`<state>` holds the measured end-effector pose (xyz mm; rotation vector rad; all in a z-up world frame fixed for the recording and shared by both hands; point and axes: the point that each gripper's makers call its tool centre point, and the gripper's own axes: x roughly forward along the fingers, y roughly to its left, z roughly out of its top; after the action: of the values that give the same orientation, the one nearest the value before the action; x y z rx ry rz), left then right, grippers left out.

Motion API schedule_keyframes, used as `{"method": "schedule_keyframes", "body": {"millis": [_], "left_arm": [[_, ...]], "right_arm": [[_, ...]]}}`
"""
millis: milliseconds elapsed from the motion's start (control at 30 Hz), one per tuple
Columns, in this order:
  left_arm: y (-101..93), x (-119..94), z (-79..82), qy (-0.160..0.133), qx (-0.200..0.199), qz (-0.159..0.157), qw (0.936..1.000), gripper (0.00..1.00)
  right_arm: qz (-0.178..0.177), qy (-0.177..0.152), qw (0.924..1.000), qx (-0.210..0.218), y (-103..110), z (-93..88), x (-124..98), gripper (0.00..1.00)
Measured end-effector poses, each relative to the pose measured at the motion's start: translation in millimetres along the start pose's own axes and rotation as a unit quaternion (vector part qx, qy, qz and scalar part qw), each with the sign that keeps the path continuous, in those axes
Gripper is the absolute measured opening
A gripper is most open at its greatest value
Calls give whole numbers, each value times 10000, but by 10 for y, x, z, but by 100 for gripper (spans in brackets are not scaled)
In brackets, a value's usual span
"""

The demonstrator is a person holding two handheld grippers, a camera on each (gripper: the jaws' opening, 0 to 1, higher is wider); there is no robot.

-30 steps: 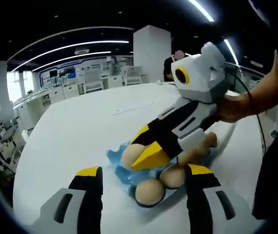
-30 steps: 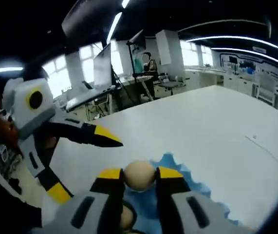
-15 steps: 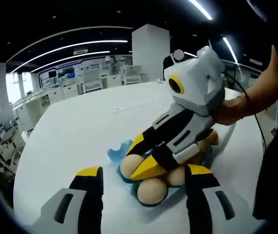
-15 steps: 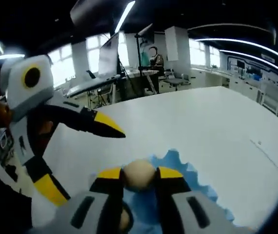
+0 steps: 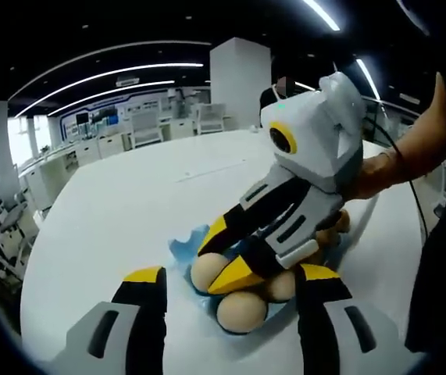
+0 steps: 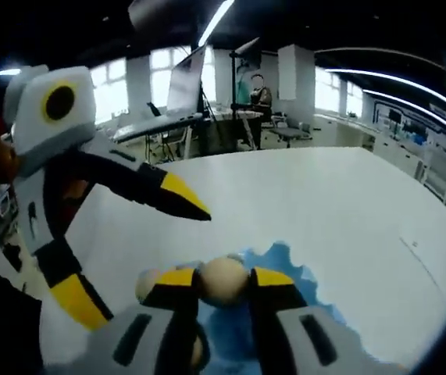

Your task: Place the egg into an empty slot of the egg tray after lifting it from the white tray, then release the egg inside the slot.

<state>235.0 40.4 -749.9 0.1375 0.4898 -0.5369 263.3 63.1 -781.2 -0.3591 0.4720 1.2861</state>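
My right gripper (image 6: 223,283) is shut on a tan egg (image 6: 223,278), seen between its yellow-tipped jaws. In the left gripper view the right gripper (image 5: 224,256) reaches in from the right and holds that egg (image 5: 204,270) low over the blue egg tray (image 5: 180,249), at its near left part. Two more eggs (image 5: 240,311) (image 5: 282,287) sit in the tray just in front of it. My left gripper (image 5: 230,287) stands open, its jaws on either side of the tray's near end. From the right gripper view, the left gripper (image 6: 140,262) comes in from the left, jaws wide apart.
The blue egg tray (image 6: 291,266) lies on a large round white table (image 5: 121,211). Another egg (image 6: 148,283) shows left of my right jaws. More brown eggs (image 5: 337,223) lie behind the right gripper. A person's hand (image 5: 379,168) holds it. Desks and chairs stand beyond the table.
The right gripper has come down and nearer with the egg, now low over the blue tray's near left part. The left gripper has stayed put and open.
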Motion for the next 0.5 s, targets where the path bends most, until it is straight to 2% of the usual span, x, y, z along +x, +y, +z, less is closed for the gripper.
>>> {"method": "schedule_keyframes", "body": {"millis": [333,500], "left_arm": [[-16,-20,15,0,22,6,10000,66],[-9,-29,25,-23,-1,27,10000,66]], "right_arm": [[40,-110,9999,2,-19,-6,-30,27],[-19,-161,9993,331,-72,-9,-88,30]]}}
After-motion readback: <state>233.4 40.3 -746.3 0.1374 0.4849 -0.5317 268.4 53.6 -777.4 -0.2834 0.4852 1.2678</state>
